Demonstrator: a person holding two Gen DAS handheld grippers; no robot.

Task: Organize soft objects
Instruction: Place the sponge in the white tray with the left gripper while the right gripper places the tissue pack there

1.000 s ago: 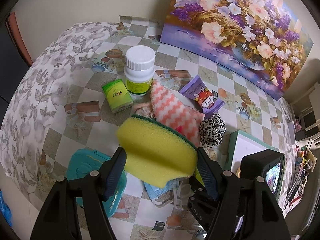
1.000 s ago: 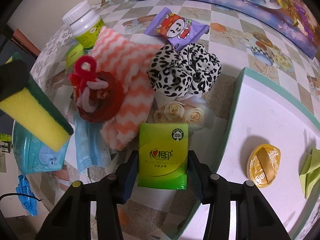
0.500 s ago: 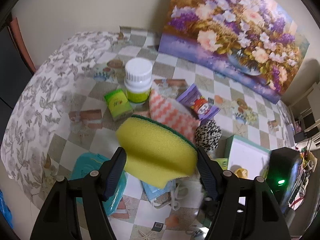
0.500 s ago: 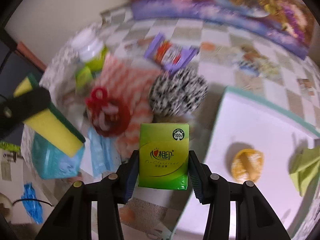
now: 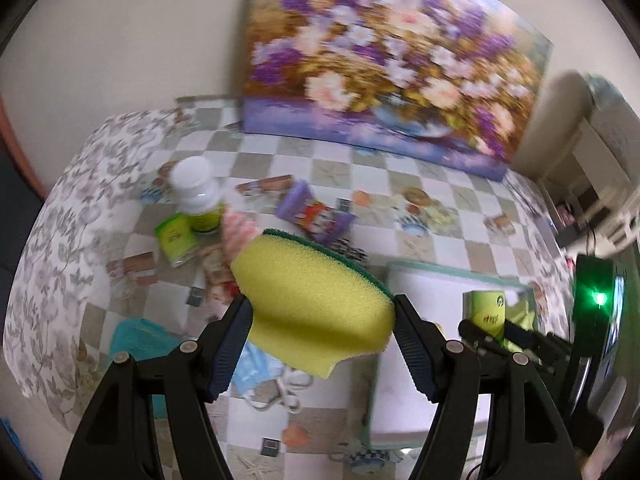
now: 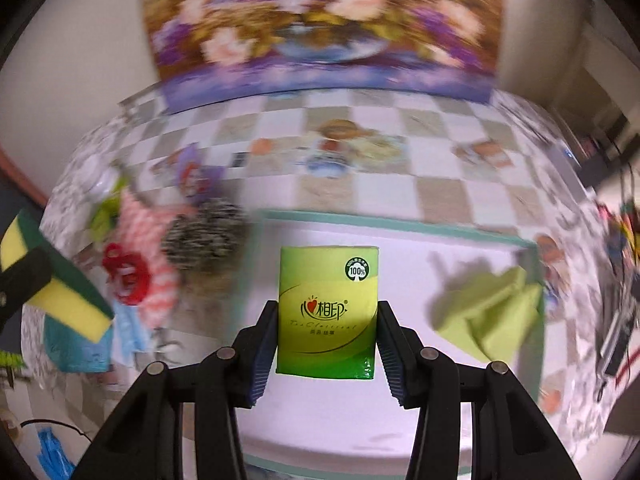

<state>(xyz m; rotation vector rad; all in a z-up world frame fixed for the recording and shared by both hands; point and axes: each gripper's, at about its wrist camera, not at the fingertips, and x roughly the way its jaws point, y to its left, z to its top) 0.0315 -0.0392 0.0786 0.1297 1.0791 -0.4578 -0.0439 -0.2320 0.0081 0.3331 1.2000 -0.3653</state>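
Left gripper (image 5: pixel 320 320): its jaws stand fairly wide and clamp the yellow sponge (image 5: pixel 316 300) by its two ends, so the pads press on it; the sponge hangs clear of the table.
Sponge axis: its long side runs from 9 to 3 o'clock across the fingers, green scrub face turned toward 12.
Sponge to tray: in the left wrist view the white tray (image 5: pixel 424 280) with its teal rim lies toward 3 o'clock of the sponge, beyond the right-hand finger; the sponge is not yet over it, as I judge.
Loose pile: pill bottle (image 5: pixel 196 196), striped cloth (image 5: pixel 240 228), purple snack packet (image 5: pixel 316 216) and leopard scrunchie (image 6: pixel 204 236) lie on the checked tablecloth at 10 to 12 o'clock of the sponge, apart from the tray.
Right gripper (image 6: pixel 328 336): about half open, pads pressing the two long edges of the green tissue pack (image 6: pixel 328 304), which is held off the surface.
Tissue pack axis: long side points to 12 o'clock, straight out along the fingers.
Tissue pack to tray: white tray floor shows all round it, so it hangs over the tray, with the green folded cloth (image 6: pixel 488 316) at 3 o'clock, apart from it.
Nearer hand: the right, by my reading; it only has to lower, while the left must first carry toward 3 o'clock.
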